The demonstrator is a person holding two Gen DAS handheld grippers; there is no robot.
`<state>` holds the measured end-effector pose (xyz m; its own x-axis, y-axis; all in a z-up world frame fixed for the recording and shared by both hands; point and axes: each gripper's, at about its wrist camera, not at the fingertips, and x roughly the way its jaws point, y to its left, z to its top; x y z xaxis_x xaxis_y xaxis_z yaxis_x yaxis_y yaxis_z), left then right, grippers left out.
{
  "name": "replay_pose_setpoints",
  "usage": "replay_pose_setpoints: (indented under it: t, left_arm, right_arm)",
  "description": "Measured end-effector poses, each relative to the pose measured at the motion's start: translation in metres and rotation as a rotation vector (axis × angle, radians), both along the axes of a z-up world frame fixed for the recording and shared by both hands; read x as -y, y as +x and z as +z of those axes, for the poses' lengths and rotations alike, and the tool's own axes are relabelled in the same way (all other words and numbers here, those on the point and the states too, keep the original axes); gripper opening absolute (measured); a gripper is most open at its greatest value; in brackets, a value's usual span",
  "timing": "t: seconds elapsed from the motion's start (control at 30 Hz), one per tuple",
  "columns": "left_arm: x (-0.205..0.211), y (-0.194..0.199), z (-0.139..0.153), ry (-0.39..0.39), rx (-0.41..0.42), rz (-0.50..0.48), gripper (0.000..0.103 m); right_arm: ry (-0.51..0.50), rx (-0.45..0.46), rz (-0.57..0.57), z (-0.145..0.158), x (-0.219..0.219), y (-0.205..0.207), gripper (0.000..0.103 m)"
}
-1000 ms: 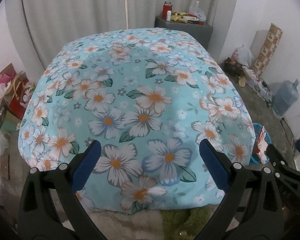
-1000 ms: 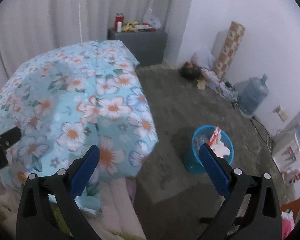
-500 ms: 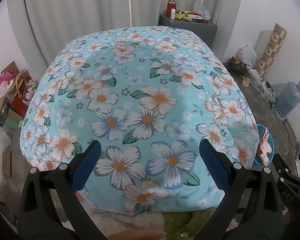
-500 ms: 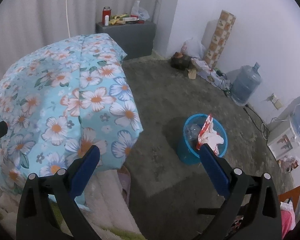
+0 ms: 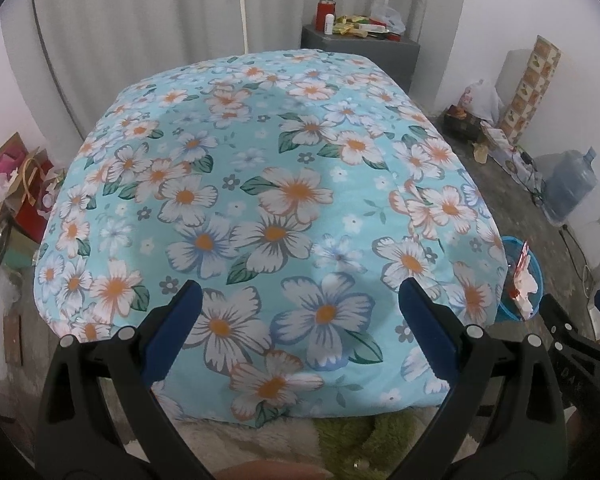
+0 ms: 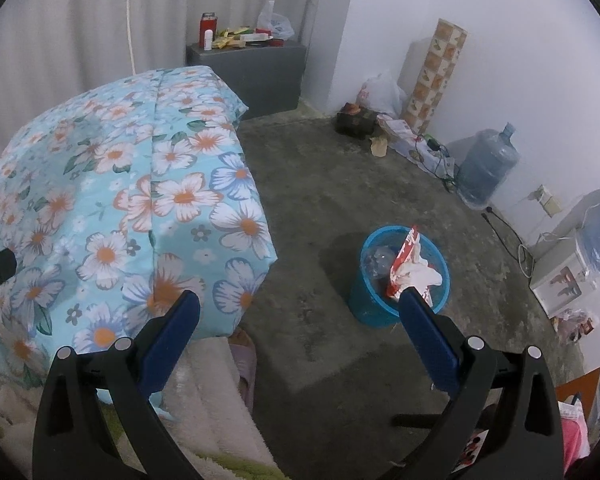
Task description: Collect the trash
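A blue trash bin (image 6: 396, 280) stands on the concrete floor, holding a red-and-white wrapper (image 6: 410, 264) and a clear plastic item. In the left wrist view the bin (image 5: 534, 276) peeks out past the bed's right edge. My right gripper (image 6: 298, 308) is open and empty, raised above the floor near the bed corner. My left gripper (image 5: 298, 300) is open and empty too, hovering over the foot of the flower-print bed cover (image 5: 260, 208). Part of the right gripper shows at the lower right of the left wrist view.
A grey cabinet (image 6: 252, 68) with a red jar and packets stands behind the bed. Bags, a water jug (image 6: 486, 168) and cables line the right wall. Boxes and paper (image 5: 16, 192) are piled left of the bed. A fluffy rug (image 6: 212, 408) lies below.
Both grippers have risen and pulled back a little; the right view has swung right, bringing the blue bin nearer the middle. Both stay open and empty.
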<state>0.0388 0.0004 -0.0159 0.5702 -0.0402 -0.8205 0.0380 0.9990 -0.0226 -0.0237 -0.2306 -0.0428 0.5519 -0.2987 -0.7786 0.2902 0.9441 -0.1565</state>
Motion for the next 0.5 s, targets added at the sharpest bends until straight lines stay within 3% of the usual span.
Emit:
replay_pose_setpoints:
  t: [0.5]
  left_arm:
    - [0.0066, -0.0011, 0.0020, -0.003, 0.006, -0.026, 0.094]
  right_arm:
    - [-0.016, 0.001, -0.019, 0.0029, 0.0040, -0.0002, 0.097]
